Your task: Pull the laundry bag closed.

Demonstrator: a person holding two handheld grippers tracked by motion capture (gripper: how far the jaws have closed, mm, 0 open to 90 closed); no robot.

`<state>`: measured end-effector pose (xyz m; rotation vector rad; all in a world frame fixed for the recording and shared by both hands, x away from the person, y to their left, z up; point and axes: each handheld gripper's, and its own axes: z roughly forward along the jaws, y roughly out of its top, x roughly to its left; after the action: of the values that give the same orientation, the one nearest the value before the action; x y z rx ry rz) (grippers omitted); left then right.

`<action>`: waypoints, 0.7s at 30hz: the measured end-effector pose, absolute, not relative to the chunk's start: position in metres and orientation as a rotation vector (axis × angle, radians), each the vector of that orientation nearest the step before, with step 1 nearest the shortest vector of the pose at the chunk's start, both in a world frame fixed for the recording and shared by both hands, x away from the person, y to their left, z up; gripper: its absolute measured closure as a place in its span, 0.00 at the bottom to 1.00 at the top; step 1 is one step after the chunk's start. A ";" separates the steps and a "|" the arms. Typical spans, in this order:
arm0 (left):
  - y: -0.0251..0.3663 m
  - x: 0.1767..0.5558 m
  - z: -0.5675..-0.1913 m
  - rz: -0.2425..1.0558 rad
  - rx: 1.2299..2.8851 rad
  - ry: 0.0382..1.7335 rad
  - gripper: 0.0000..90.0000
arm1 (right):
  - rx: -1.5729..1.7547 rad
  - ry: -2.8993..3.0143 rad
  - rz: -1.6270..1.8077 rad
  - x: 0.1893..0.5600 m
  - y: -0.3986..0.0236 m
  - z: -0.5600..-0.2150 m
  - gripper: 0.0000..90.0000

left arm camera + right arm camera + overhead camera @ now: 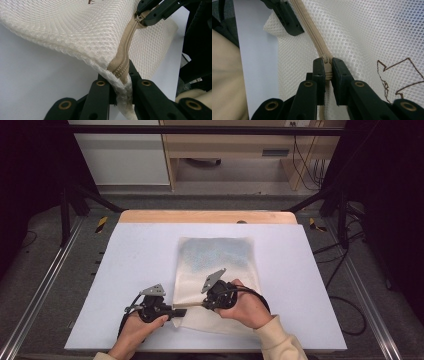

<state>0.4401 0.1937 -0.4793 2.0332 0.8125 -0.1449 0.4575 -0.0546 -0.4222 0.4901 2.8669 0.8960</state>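
High view shows a cream mesh zip bag (218, 270) lying on the pale blue table (135, 265), a little toward 5 o'clock from the centre. The left gripper (181, 311), at 7 o'clock of the bag, is clamped on the bag's corner at the end of the beige zipper (124, 56). The right gripper (204, 303), at the bag's 6 o'clock edge, has its jaws closed on the small zipper slider (326, 60).

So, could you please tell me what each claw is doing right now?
Left claw: shut on the mesh bag's zipper end.
Right claw: shut on the zipper pull.
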 end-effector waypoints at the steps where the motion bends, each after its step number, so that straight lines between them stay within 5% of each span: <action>1: 0.194 0.440 -0.479 -0.144 2.031 0.814 0.94 | 0.498 2.865 0.898 0.457 -0.056 -0.422 0.91; 21: 0.193 0.440 -0.479 -0.146 2.029 0.806 0.94 | 0.550 2.843 0.918 0.455 -0.074 -0.422 0.91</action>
<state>0.4397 0.1931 -0.4790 2.0295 0.8061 -0.1457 0.4553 -0.0744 -0.4219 0.5504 2.8435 0.9182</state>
